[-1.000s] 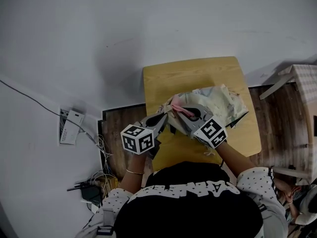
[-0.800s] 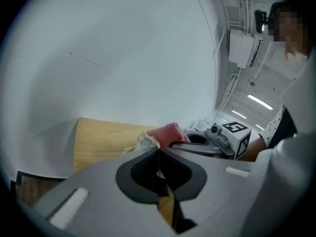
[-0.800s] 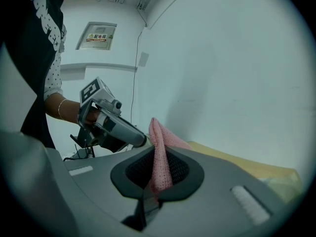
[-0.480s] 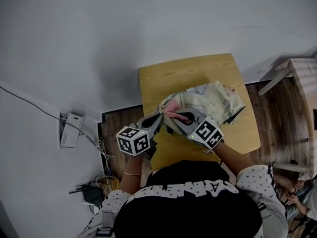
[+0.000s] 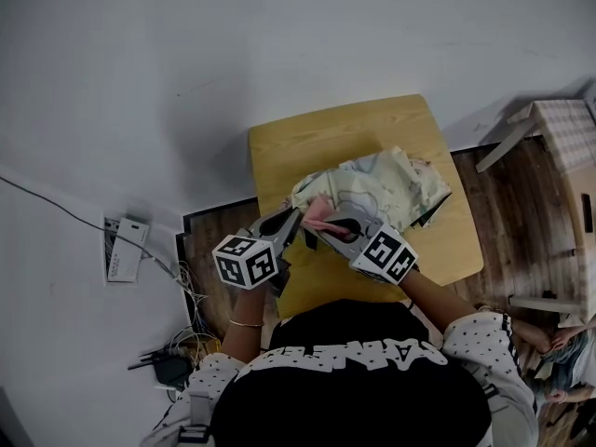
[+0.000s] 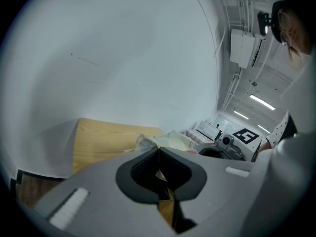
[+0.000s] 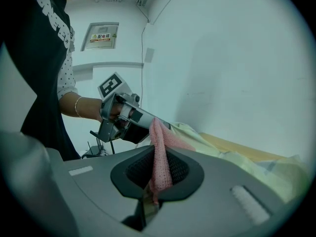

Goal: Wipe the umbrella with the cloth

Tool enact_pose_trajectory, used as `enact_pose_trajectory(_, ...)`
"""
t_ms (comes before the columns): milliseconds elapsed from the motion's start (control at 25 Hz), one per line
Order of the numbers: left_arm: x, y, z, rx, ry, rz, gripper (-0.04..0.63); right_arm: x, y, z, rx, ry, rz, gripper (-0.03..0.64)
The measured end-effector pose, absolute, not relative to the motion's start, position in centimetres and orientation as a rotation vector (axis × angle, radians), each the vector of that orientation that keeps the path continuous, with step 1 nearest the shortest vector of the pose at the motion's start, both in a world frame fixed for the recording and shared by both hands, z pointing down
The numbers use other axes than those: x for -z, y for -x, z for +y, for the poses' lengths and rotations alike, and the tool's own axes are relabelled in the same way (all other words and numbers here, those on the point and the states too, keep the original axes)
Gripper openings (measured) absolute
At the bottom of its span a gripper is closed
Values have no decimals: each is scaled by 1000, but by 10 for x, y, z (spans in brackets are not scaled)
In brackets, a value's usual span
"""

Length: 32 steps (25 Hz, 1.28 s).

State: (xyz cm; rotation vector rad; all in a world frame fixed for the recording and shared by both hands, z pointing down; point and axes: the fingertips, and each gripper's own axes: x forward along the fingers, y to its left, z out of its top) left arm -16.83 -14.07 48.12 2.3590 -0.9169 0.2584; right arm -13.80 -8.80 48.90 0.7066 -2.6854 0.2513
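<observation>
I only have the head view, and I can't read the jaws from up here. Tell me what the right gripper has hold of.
Observer: The right gripper is shut on the pink mesh cloth, which runs up between its pads.
Operator: Now report the left one.
Observer: The left gripper has its jaws together, with a thin pale sliver pinched between the pads. It looks like an edge of the umbrella.
Operator: Give me where the cloth's free end sits.
Observer: In the right gripper view it lies on the umbrella's pale fabric, right beside the left gripper's tip.
</observation>
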Motion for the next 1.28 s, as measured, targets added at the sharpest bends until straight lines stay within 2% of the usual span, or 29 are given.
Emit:
enact_pose_trajectory(840, -478, 164, -138, -230, -2345, -940, 5, -485, 137, -45, -276, -585, -2699, 34)
enact_pose_trajectory(1280, -481, 164, -133, -244, -2334, -936, 5, -442, 74, -107, -126, -1135, -2682, 34)
